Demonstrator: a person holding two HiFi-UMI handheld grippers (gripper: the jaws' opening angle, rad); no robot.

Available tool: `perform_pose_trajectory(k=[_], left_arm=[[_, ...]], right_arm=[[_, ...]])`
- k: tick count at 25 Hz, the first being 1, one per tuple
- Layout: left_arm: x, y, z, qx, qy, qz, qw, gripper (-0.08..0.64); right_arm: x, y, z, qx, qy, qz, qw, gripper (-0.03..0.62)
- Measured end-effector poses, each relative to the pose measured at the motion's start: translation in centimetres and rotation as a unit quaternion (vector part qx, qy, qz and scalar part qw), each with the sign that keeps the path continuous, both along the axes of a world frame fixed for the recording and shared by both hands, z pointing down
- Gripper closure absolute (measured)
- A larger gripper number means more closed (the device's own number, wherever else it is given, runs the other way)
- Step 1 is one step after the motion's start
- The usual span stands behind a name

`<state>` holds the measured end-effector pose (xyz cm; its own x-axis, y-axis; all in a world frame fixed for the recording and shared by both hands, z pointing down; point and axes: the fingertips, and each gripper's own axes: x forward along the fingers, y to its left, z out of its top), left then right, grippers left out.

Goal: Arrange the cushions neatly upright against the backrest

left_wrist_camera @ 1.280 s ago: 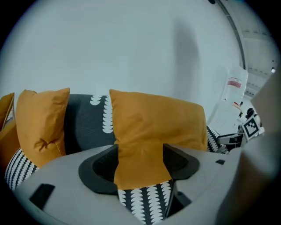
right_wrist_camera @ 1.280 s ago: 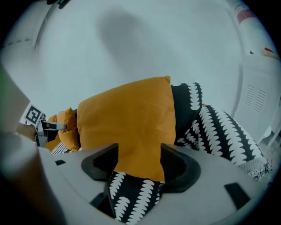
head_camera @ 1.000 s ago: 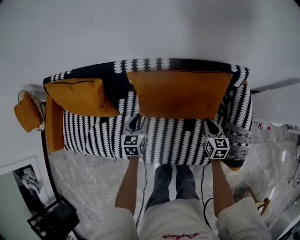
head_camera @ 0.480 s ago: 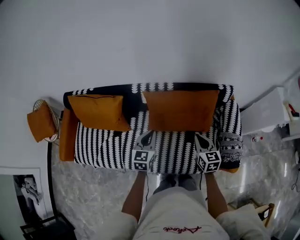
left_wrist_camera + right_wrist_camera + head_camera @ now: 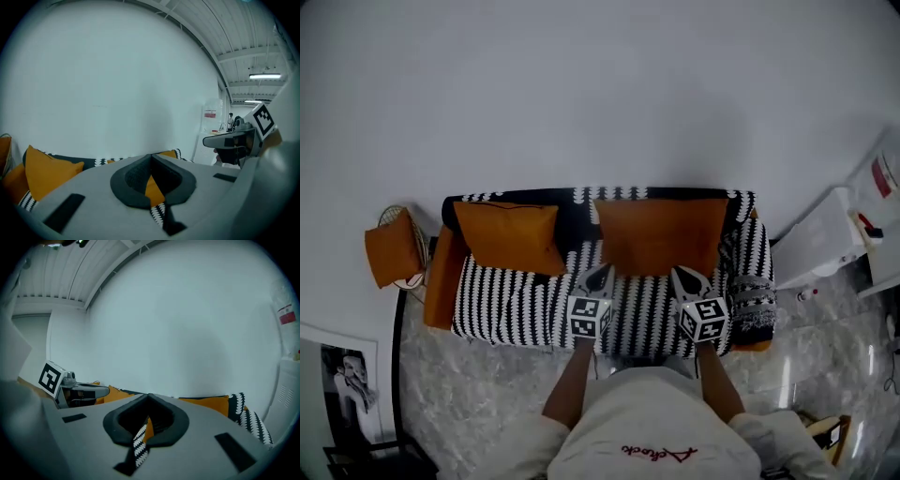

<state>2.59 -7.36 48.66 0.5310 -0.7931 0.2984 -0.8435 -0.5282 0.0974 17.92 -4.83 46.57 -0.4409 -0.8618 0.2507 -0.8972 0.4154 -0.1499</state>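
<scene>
Orange large cushion and small cushion lean on the backrest, where the skewed small one might slump sideways, since left gripper and right gripper hover before it, closed and empty.

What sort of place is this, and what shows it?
Probably a mock living-room corner inside a large hall: a patterned sofa with orange cushions against a bare white wall, a marble-look floor, and a ribbed ceiling with strip lights.
</scene>
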Motion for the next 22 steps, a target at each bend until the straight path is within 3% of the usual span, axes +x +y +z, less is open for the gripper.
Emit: perform_pose_trajectory(k=[12,22], left_arm=[[1.6,7.3,-1.6,0.010,0.009,-0.025,0.9996,0.531],[5.0,17.3,-1.3,0.004,0.012,-0.029,0.9995,0.531]], right_arm=[[2.0,6.7,-0.7,0.008,0.022,-0.016,1.000,0.566],[5.4,16.5,-0.2,0.004,0.022,-0.016,1.000,0.566]])
